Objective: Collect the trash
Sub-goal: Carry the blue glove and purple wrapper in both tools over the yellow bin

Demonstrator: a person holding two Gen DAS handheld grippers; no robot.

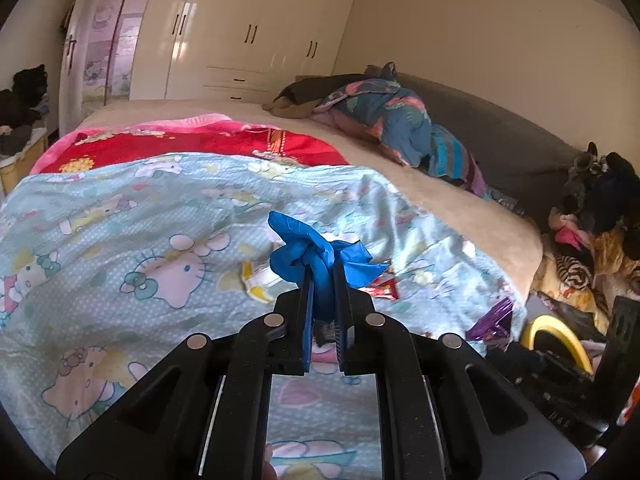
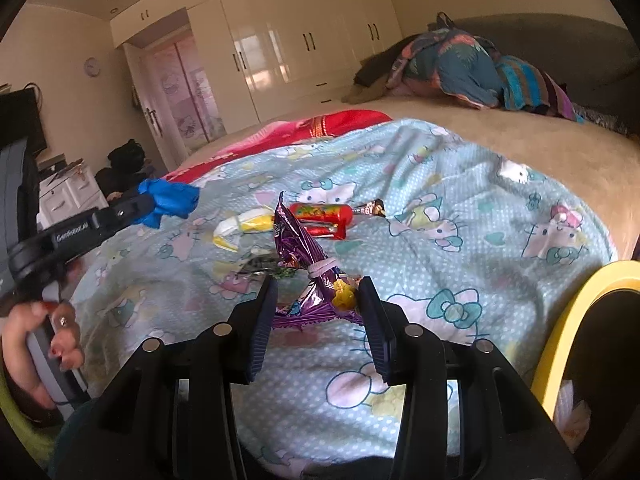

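My left gripper (image 1: 322, 268) is shut on a crumpled blue glove (image 1: 316, 252) and holds it above the Hello Kitty blanket (image 1: 120, 240); the glove also shows in the right wrist view (image 2: 170, 200). My right gripper (image 2: 318, 284) is open, its jaws on either side of a purple foil snack bag (image 2: 300, 252) lying on the blanket (image 2: 460, 240). Beyond it lie a red wrapper (image 2: 324, 218), a yellow-white wrapper (image 2: 244, 226) and a dark bar wrapper (image 2: 372, 209). In the left wrist view the red wrapper (image 1: 382, 288), yellow wrapper (image 1: 260, 280) and purple bag (image 1: 494, 320) show.
A yellow-rimmed bin (image 2: 568, 320) stands at the bed's right edge, also in the left wrist view (image 1: 560, 336). A pile of bedding (image 1: 392, 120) lies at the bed's far side. White wardrobes (image 1: 248, 32) line the back wall. Clothes are piled at right (image 1: 592, 220).
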